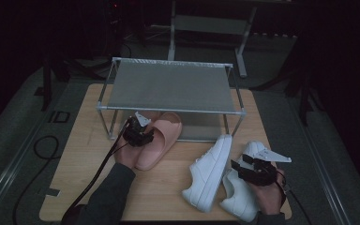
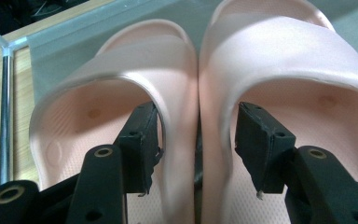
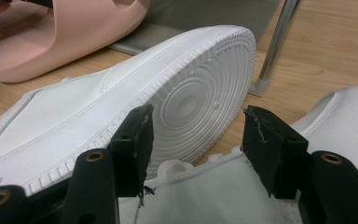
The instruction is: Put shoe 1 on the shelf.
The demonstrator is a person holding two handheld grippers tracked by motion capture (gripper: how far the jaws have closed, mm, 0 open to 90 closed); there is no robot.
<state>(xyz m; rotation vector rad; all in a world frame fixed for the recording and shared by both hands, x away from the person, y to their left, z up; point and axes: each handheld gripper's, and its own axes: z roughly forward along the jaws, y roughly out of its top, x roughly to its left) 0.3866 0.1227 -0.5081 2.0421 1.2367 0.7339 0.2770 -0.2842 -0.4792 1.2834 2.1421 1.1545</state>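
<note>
Two pink slides (image 2: 186, 93) sit side by side at the front of the low shelf of a metal rack (image 1: 168, 86), toes pointing in under the mesh top. The left gripper (image 1: 139, 136) is at their heel end; in the left gripper view its jaws stand apart, one inside each slide, with the two touching inner walls between them and a gap showing at each pad, so nothing is clamped. One rack leg (image 2: 5, 112) stands on the wooden table (image 1: 89, 140) just left of the slides. A left sleeve (image 1: 110, 197) comes in from the bottom edge. Near the right front corner of the table lie two white sneakers: the first sneaker (image 1: 211, 171) lies tipped on its side, sole facing right, toe near the rack's front right leg; the second sneaker (image 1: 239, 197) lies just beside it, partly under the right hand (image 1: 267, 192). The right gripper (image 1: 255, 169) rests over the second sneaker. In the right gripper view its jaws are apart, pads clear of everything, with the first sneaker's ribbed sole (image 3: 200, 98) ahead and the second's opening below between them. One pink slide shows at that view's upper left, well apart from the sneakers.
</note>
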